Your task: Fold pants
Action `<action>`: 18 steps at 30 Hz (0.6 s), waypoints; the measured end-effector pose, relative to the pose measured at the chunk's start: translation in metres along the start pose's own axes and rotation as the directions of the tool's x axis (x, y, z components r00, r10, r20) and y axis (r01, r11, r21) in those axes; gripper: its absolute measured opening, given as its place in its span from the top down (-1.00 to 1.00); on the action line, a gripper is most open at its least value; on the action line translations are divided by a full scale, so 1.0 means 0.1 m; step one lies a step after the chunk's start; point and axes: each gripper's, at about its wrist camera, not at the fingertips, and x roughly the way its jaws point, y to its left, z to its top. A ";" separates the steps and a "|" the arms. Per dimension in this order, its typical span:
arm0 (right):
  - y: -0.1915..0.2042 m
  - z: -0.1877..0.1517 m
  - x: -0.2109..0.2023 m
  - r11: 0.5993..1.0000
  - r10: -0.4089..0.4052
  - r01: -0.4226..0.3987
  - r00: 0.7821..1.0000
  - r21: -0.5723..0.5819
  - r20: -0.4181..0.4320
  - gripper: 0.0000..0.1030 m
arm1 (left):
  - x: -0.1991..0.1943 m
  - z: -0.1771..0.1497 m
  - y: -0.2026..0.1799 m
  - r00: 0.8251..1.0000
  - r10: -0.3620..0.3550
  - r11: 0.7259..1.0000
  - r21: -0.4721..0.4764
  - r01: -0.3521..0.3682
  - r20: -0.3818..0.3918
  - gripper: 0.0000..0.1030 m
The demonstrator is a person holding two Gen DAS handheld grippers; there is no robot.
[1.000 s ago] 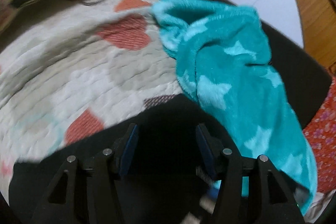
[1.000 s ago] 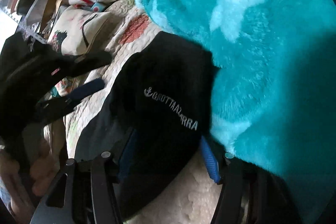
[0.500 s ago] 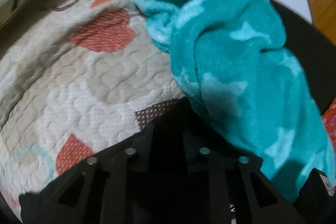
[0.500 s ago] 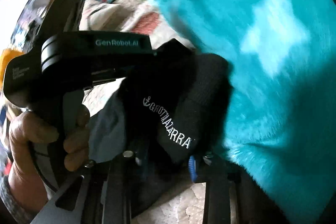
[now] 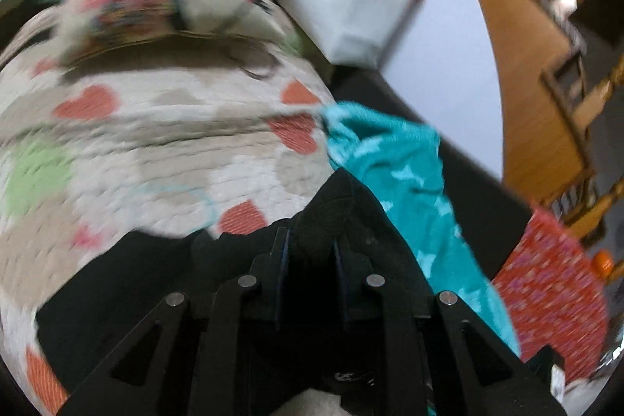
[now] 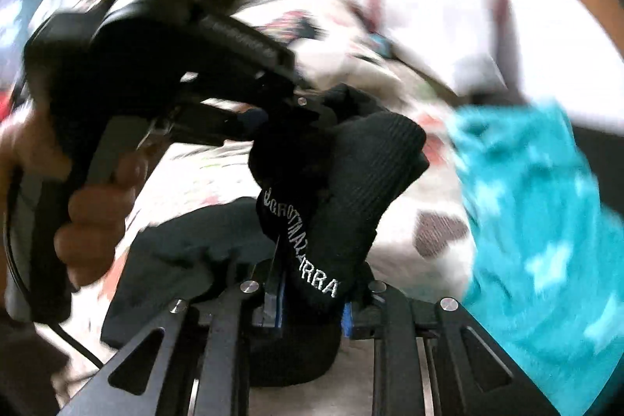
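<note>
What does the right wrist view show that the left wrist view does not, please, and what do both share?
Only the right wrist view shows the left claw from outside, the hand on its handle, and white lettering on the black pants. Only the left wrist view shows a red patterned cloth and wooden furniture. Both show the teal star blanket, the heart quilt and a claw shut on the pants.

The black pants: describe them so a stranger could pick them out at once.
On the quilt with orange hearts lie two garments. The black pants sit left of the fluffy teal star-print garment; only they are plain black with white embroidered lettering.
</note>
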 end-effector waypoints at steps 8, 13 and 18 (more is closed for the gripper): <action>1.14 -0.19 0.12 0.882 0.008 -0.019 1.000 -0.471 -0.025 0.57 | -0.68 -0.60 1.06 0.992 0.015 0.960 -0.280 0.021 0.126 0.55; 1.60 -0.54 0.33 0.754 -0.009 -0.042 0.997 -0.655 -0.075 0.21 | -0.88 -1.00 1.57 0.987 0.108 0.904 -0.424 -0.049 0.118 0.40; 1.71 -0.73 0.20 0.704 0.071 -0.145 0.988 -0.695 -0.135 -0.42 | -1.13 -1.23 1.84 0.980 0.132 0.863 -0.504 -0.039 0.150 0.10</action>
